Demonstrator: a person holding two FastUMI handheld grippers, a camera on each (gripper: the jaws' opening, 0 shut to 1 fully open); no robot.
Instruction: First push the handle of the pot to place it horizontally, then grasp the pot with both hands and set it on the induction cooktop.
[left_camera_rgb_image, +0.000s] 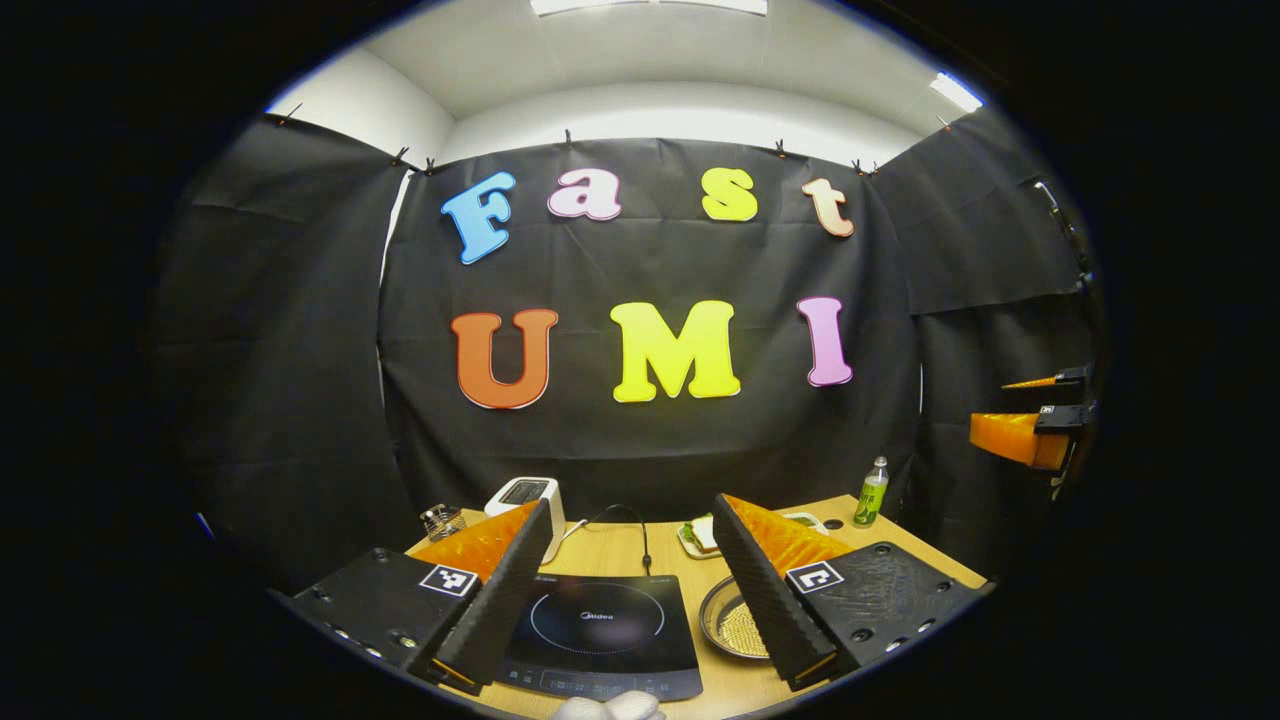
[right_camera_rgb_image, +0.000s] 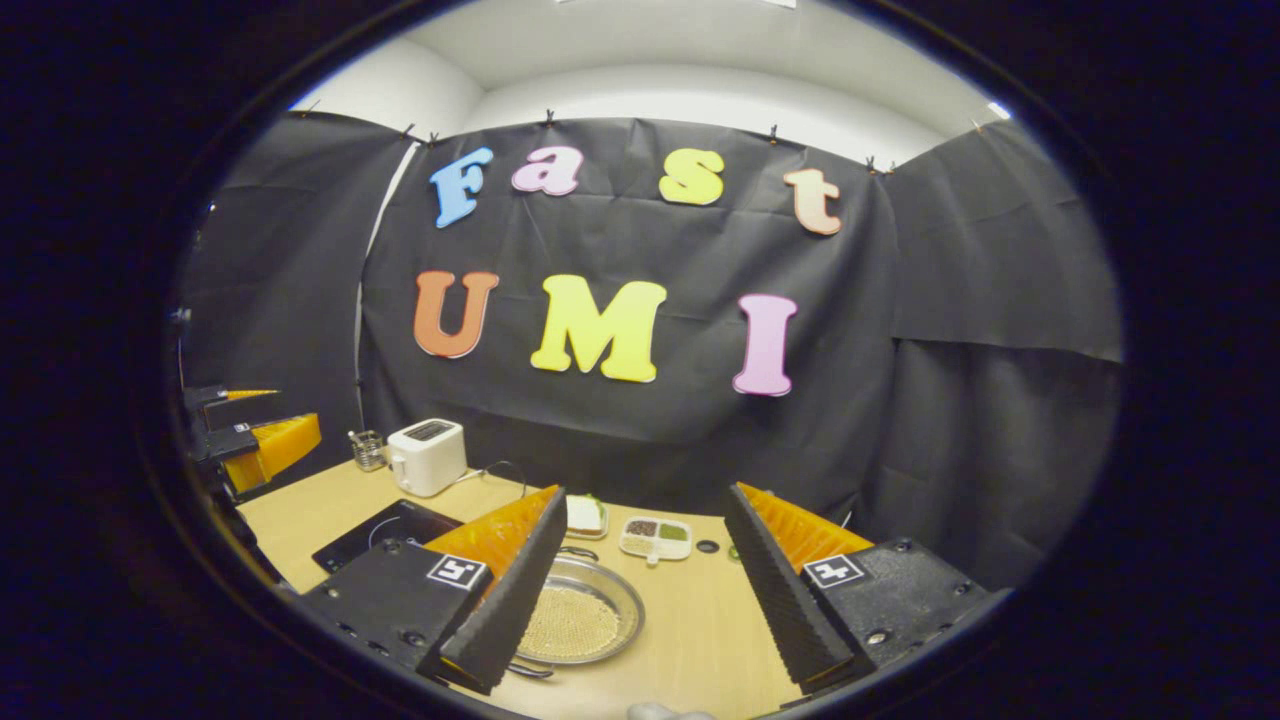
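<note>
Both grippers, left gripper (left_camera_rgb_image: 630, 590) and right gripper (right_camera_rgb_image: 640, 590), hover wide open above the pot (right_camera_rgb_image: 580, 622) at lower centre, its handle awaiting the first push toward horizontal.

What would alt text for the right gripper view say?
The right gripper, jaws open, hovers above a wooden table over a round metal pot. Behind it sit an induction cooktop, a white toaster and a divided dish.

One pot (right_camera_rgb_image: 580, 620), one induction cooktop (left_camera_rgb_image: 600, 635), one toaster (right_camera_rgb_image: 427, 456). One bottle (left_camera_rgb_image: 872, 492). Two grippers, left (left_camera_rgb_image: 633, 590) and right (right_camera_rgb_image: 645, 585).
</note>
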